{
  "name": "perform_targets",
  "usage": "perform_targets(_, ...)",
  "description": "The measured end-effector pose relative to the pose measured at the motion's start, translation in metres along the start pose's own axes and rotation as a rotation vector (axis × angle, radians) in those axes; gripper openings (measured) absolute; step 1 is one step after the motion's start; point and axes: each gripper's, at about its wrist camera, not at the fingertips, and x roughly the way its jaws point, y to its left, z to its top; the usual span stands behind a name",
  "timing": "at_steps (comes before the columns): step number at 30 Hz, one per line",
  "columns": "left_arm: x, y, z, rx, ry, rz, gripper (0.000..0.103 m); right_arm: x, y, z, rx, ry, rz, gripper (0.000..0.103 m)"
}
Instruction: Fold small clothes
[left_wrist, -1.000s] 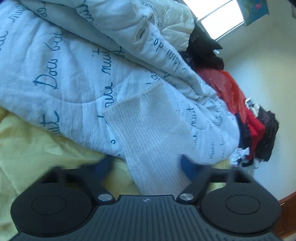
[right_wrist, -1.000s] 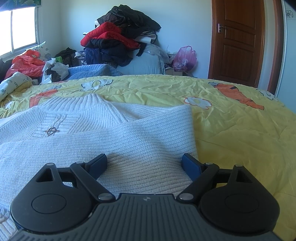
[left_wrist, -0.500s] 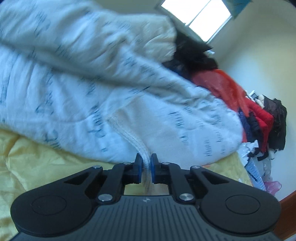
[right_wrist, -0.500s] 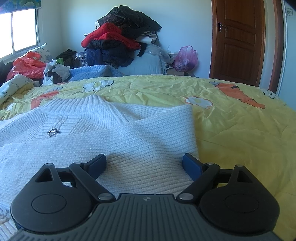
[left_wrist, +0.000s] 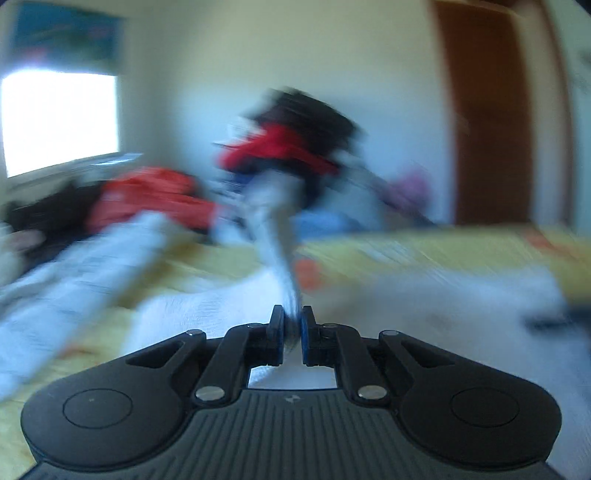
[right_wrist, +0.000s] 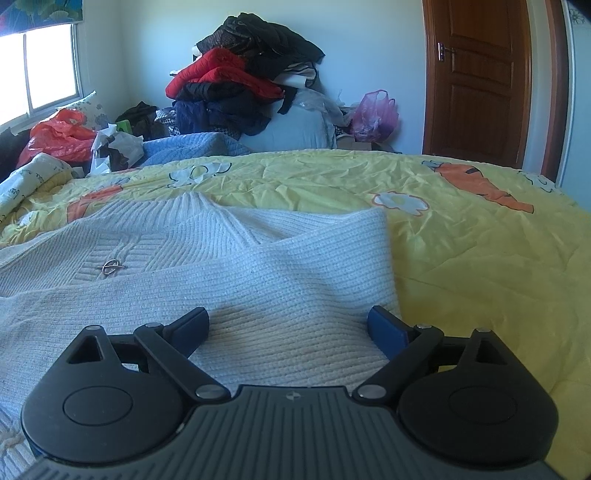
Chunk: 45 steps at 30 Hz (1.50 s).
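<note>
The right gripper (right_wrist: 288, 326) hovers with jaws spread wide over a white knitted sweater (right_wrist: 258, 280) lying flat on the yellow bedspread (right_wrist: 480, 258).

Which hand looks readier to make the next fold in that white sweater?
Left. The left gripper is already shut on a strip of the white sweater, lifted. The right gripper is open, holding nothing, low over the knit.

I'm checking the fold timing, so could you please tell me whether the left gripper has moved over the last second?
Yes. The left gripper, shut on the sweater sleeve, has swung from the script-printed duvet toward the wooden door.
</note>
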Motion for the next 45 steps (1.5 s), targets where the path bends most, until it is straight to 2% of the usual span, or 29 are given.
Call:
perform_targets(1, 0.005, -0.024, -0.011, 0.04, 0.04, -0.05, 0.009, 0.0, 0.0, 0.0, 0.001, 0.0, 0.001, 0.093)
perform_targets(3, 0.012, -0.053, -0.028, 0.101, 0.107, -0.1, 0.009, 0.0, -0.001, 0.0, 0.005, 0.0, 0.003, 0.093)
perform_targets(5, 0.016, -0.071, -0.044, 0.154, 0.156, -0.097, 0.009, -0.001, 0.0, 0.0, 0.007, 0.0, 0.003, 0.094)
perform_targets(7, 0.01, -0.076, -0.049, 0.213, 0.135, -0.081, 0.014, -0.001, 0.0, 0.0, 0.009, 0.0, 0.006, 0.094)
perform_targets(9, 0.001, -0.073, -0.045, 0.259, 0.144, -0.123, 0.036, -0.001, 0.0, 0.0, 0.013, 0.0, 0.012, 0.095)
perform_targets(10, -0.006, -0.07, -0.044, 0.268, 0.13, -0.144, 0.059, 0.0, -0.001, 0.0, 0.014, 0.0, 0.015, 0.095)
perform_targets(11, -0.021, -0.072, -0.044, 0.266, 0.085, -0.143, 0.088, 0.0, -0.001, 0.0, 0.014, 0.001, 0.016, 0.095)
perform_targets(12, -0.032, -0.065, -0.047, 0.253, 0.027, -0.125, 0.102, 0.0, -0.001, 0.0, 0.014, 0.001, 0.016, 0.095)
perform_targets(14, -0.05, -0.047, -0.056, 0.21, -0.067, -0.107, 0.103, 0.0, -0.001, 0.0, 0.013, 0.0, 0.015, 0.095)
perform_targets(15, -0.052, -0.037, -0.059, 0.184, -0.055, -0.114, 0.103, 0.0, -0.001, 0.0, 0.013, 0.0, 0.015, 0.095)
perform_targets(20, -0.037, 0.01, -0.075, -0.033, 0.159, -0.17, 0.102, -0.001, 0.008, 0.0, -0.037, 0.013, -0.017, 0.098)
perform_targets(22, -0.028, 0.027, -0.079, -0.159, 0.224, -0.201, 0.103, -0.011, 0.019, 0.006, -0.054, 0.019, -0.047, 0.093)
perform_targets(24, -0.019, 0.033, -0.08, -0.205, 0.26, -0.198, 0.103, -0.032, 0.027, 0.013, 0.043, -0.01, 0.07, 0.095)
perform_targets(26, -0.019, 0.033, -0.081, -0.197, 0.257, -0.188, 0.103, -0.044, 0.035, 0.019, 0.141, 0.038, 0.259, 0.095)
perform_targets(28, -0.02, 0.028, -0.081, -0.164, 0.265, -0.174, 0.103, -0.038, 0.046, 0.023, 0.21, 0.171, 0.418, 0.088)
perform_targets(29, -0.019, 0.026, -0.081, -0.151, 0.267, -0.171, 0.103, -0.029, 0.052, 0.024, 0.246, 0.255, 0.48, 0.084)
perform_targets(30, -0.02, 0.026, -0.082, -0.15, 0.266, -0.172, 0.103, -0.022, 0.057, 0.024, 0.273, 0.311, 0.509, 0.075)
perform_targets(31, -0.02, 0.025, -0.081, -0.159, 0.263, -0.176, 0.103, -0.015, 0.061, 0.024, 0.286, 0.35, 0.517, 0.069)
perform_targets(34, -0.02, 0.029, -0.081, -0.206, 0.249, -0.199, 0.103, 0.0, 0.072, 0.026, 0.293, 0.396, 0.495, 0.071)
perform_targets(37, -0.019, 0.034, -0.08, -0.241, 0.238, -0.216, 0.103, 0.008, 0.08, 0.023, 0.334, 0.412, 0.508, 0.069)
perform_targets(39, -0.015, 0.037, -0.079, -0.255, 0.234, -0.223, 0.103, 0.008, 0.088, 0.023, 0.318, 0.405, 0.505, 0.068)
perform_targets(41, -0.016, 0.038, -0.079, -0.263, 0.232, -0.226, 0.103, 0.005, 0.099, 0.023, 0.265, 0.398, 0.487, 0.06)
perform_targets(42, -0.015, 0.039, -0.079, -0.267, 0.231, -0.228, 0.103, 0.005, 0.104, 0.022, 0.231, 0.394, 0.465, 0.049)
perform_targets(44, -0.014, 0.042, -0.079, -0.276, 0.228, -0.233, 0.103, 0.004, 0.109, 0.023, 0.182, 0.391, 0.433, 0.036)
perform_targets(45, -0.014, 0.043, -0.079, -0.28, 0.227, -0.235, 0.103, 0.003, 0.107, 0.023, 0.183, 0.389, 0.438, 0.025)
